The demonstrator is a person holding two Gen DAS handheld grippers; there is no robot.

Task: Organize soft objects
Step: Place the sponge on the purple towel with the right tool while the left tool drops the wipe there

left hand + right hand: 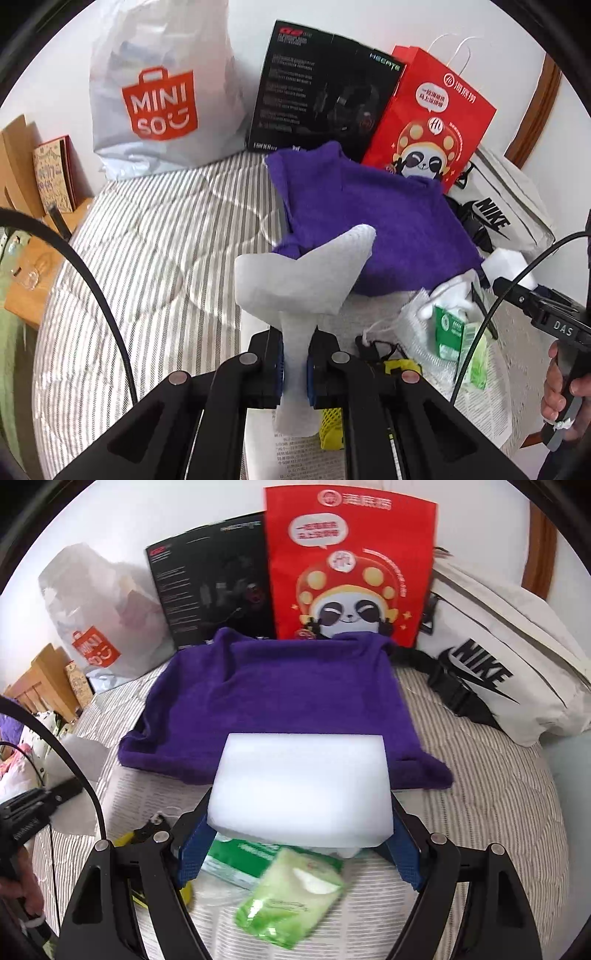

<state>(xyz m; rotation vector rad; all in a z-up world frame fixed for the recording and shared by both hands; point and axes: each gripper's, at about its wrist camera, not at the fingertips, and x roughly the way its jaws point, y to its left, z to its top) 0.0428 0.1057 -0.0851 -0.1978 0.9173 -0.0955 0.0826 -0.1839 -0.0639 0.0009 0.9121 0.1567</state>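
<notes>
My left gripper (295,365) is shut on a thin white foam sheet (299,273), which sticks up bent and floppy in front of a purple towel (369,206). My right gripper (299,816) is shut on a white foam block (303,775); its blue pads (192,849) press on the block's two sides and hold it just above the bed, at the near edge of the purple towel (273,686). The towel lies spread flat on the striped bed cover (480,812). Under the block lie a green tissue pack (291,897) and a green-and-white packet (240,860).
Along the wall stand a white Miniso bag (159,99), a black box (325,88), a red paper bag (347,565) and a white Nike bag (498,672). Printed paper (369,915) and a yellow mesh piece (332,424) lie near my grippers. A wooden bedside table (37,266) stands at the left.
</notes>
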